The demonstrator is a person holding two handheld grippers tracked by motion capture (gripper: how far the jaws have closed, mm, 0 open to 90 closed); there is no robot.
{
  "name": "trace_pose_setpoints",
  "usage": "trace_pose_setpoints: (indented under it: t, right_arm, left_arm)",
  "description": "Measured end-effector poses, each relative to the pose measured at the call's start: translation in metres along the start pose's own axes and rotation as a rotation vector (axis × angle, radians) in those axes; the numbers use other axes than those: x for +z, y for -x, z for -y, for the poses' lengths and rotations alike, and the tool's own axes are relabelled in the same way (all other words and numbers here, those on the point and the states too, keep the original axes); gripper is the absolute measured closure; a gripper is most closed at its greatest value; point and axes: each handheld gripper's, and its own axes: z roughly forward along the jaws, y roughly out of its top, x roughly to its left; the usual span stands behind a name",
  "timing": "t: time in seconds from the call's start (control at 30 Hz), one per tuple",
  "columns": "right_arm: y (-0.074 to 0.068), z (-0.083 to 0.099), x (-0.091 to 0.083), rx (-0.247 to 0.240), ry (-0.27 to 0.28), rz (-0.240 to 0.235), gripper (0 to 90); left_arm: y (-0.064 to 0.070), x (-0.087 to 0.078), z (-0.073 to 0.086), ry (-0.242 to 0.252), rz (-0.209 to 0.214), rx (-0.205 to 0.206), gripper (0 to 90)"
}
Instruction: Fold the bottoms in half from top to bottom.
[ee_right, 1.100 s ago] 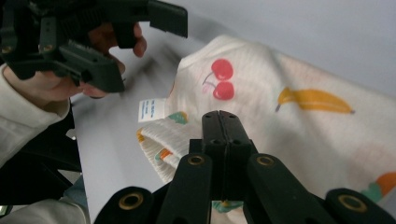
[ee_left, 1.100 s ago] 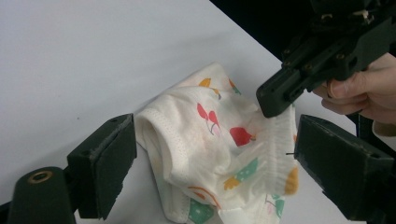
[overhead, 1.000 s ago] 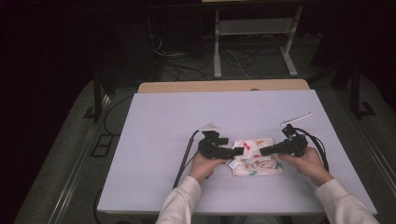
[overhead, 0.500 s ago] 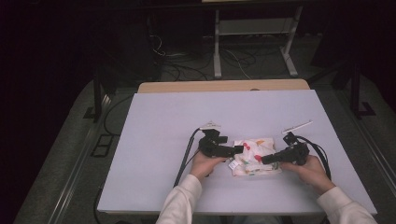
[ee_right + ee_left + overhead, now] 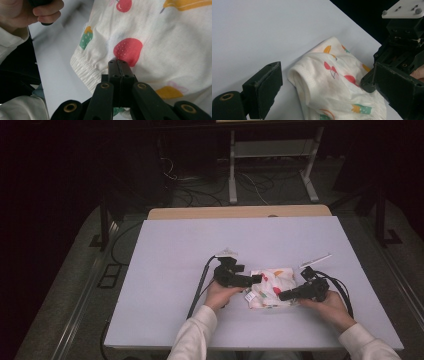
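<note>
– where's the cloth (image 5: pixel 272 287)?
– mid-fold on the tabletop (image 5: pixel 170 250), at 3 o'clock of my left tool (image 5: pixel 324 92), which gapes wide; my right tool (image 5: pixel 117 65) is closed, pressing it
– next?
– left must pinch the near hem

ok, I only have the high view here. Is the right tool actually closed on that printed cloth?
Observer: In the right gripper view the right tool has its jaws shut, with the tips pressed at a red strawberry print on the cloth. I can't confirm that any fabric is pinched.
Operator: and the left tool?
Observer: In the left gripper view the left tool is wide open, with its jaws either side of the cloth's folded edge.
Operator: any hem nearby?
Observer: A ribbed elastic hem lies just beside the right tool's tips.
</note>
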Motion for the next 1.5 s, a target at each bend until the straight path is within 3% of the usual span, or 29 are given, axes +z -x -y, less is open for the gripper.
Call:
trace_pose_setpoints:
  t: [0.37,0.5,0.6,0.77,0.9,1.17,1.5]
  right_arm:
    - [-0.003,-0.001,-0.009,-0.026,0.040,0.019,88.1]
    - [-0.004,-0.005,-0.018,-0.037,0.062,0.030,79.6]
    - [-0.006,-0.011,-0.023,-0.045,0.076,0.052,68.1]
    - [-0.003,-0.021,-0.031,-0.032,0.098,0.077,55.1]
    - [0.002,-0.029,-0.037,-0.021,0.104,0.056,41.1]
    - [0.007,-0.041,-0.044,-0.056,0.128,0.093,15.3]
    - [0.019,-0.051,-0.048,-0.042,0.143,0.133,5.3]
  left_arm:
    - [0.002,0.001,-0.005,-0.010,0.013,0.016,8.6]
    - [0.002,-0.001,-0.007,-0.017,0.013,0.027,8.6]
    - [0.003,-0.001,-0.010,-0.022,0.016,0.035,8.6]
    - [0.004,-0.002,-0.017,-0.035,0.027,0.049,7.6]
    - [0.003,-0.003,-0.022,-0.046,0.025,0.055,7.2]
    - [-0.001,-0.004,-0.029,-0.051,0.022,0.045,6.4]
    - [-0.015,-0.005,-0.032,-0.058,0.002,0.016,5.8]
